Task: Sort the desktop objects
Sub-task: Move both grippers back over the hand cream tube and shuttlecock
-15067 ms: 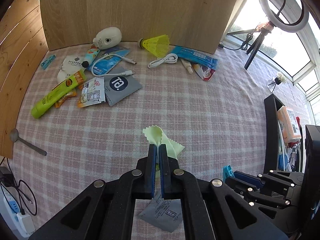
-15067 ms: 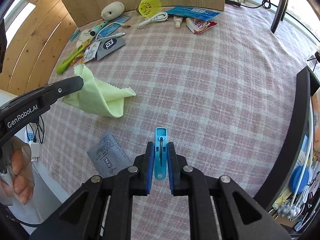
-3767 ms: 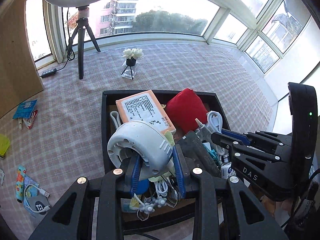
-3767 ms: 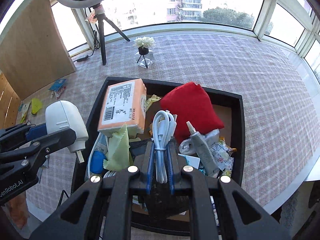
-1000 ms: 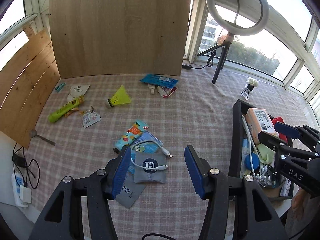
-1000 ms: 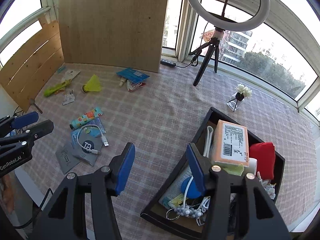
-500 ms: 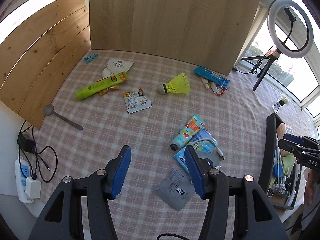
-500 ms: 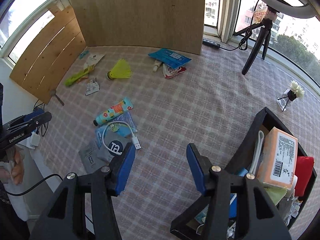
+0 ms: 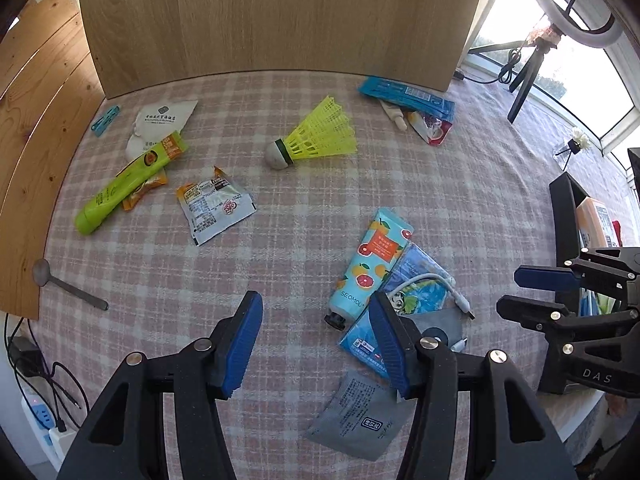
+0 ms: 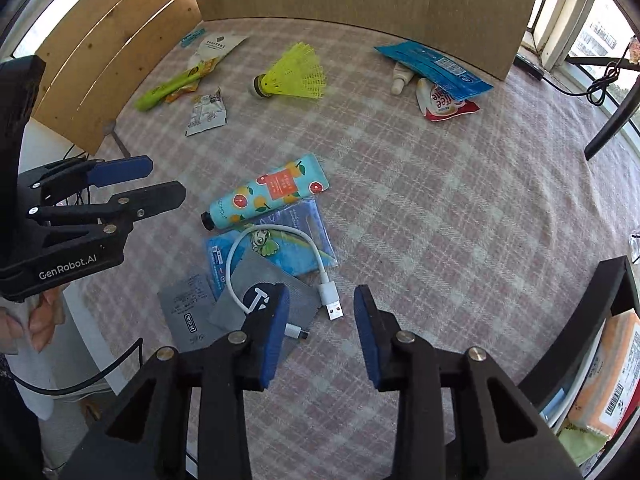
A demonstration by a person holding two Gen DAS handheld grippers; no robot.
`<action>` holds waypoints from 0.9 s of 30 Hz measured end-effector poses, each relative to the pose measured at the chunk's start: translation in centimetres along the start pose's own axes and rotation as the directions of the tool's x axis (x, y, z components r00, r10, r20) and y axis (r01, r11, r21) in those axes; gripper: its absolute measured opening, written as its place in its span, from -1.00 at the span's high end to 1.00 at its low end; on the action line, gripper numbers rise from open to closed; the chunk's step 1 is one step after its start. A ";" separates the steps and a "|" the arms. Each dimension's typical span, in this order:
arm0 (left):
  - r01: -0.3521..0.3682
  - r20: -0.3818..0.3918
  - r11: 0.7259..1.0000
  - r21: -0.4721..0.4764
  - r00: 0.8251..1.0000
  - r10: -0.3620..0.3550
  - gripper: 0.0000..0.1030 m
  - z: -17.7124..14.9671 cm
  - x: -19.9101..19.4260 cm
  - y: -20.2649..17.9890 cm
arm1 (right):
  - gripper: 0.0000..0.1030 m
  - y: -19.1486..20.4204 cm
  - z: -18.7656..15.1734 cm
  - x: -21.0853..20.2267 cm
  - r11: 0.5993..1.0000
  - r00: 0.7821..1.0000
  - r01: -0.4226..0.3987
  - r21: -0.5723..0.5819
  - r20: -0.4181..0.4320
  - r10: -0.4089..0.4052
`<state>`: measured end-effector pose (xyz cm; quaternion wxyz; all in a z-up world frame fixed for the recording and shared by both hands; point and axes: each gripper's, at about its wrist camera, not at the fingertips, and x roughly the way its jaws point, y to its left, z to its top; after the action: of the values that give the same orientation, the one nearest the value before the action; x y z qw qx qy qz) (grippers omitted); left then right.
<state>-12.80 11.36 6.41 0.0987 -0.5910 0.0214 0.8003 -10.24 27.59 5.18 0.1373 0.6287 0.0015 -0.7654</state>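
Reaching for the next pickup: left tongs [image 9: 316, 340] hang wide and empty, right tongs [image 10: 320, 330] are closing, empty, near the white cable [image 10: 280, 256]; next, straddle and pinch it.

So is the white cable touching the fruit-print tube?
Apart. The right wrist view shows the cable looping over the blue packet, with packet showing between it and the tube.

Pink plaid tablecloth [image 9: 460, 208] covered the table. On it: yellow shuttlecock [image 9: 316, 140] upper centre, green tube [image 9: 128, 184] and spoon [image 9: 68, 286] at left, snack sachet [image 9: 214, 208] between, fruit-print tube [image 9: 372, 256] right of centre touching blue packet [image 10: 280, 240], grey sachet [image 9: 360, 420] at bottom, black tray [image 9: 564, 216] at right edge.
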 end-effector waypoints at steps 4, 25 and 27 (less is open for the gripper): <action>0.002 -0.027 0.999 0.037 1.000 -0.001 -0.03 0.7 1.5 -0.6 | 0.35 -0.2 0.7 1.4 0.999 0.999 0.047 -0.006 -0.014 -0.047; -0.002 -0.087 0.989 0.150 0.996 0.015 -0.07 1.6 5.8 -2.1 | 0.35 -3.0 8.7 1.2 0.995 0.999 -0.004 0.098 0.055 -0.001; 0.003 -0.091 0.988 0.152 0.996 0.011 -0.05 1.7 5.9 -2.2 | 0.35 -2.5 9.7 1.3 0.997 0.998 -0.006 0.080 0.061 0.001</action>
<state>-15.62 14.56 1.53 0.1409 -0.6177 0.0879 0.7687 -20.29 28.08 5.55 0.1134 0.6102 -0.0345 -0.7833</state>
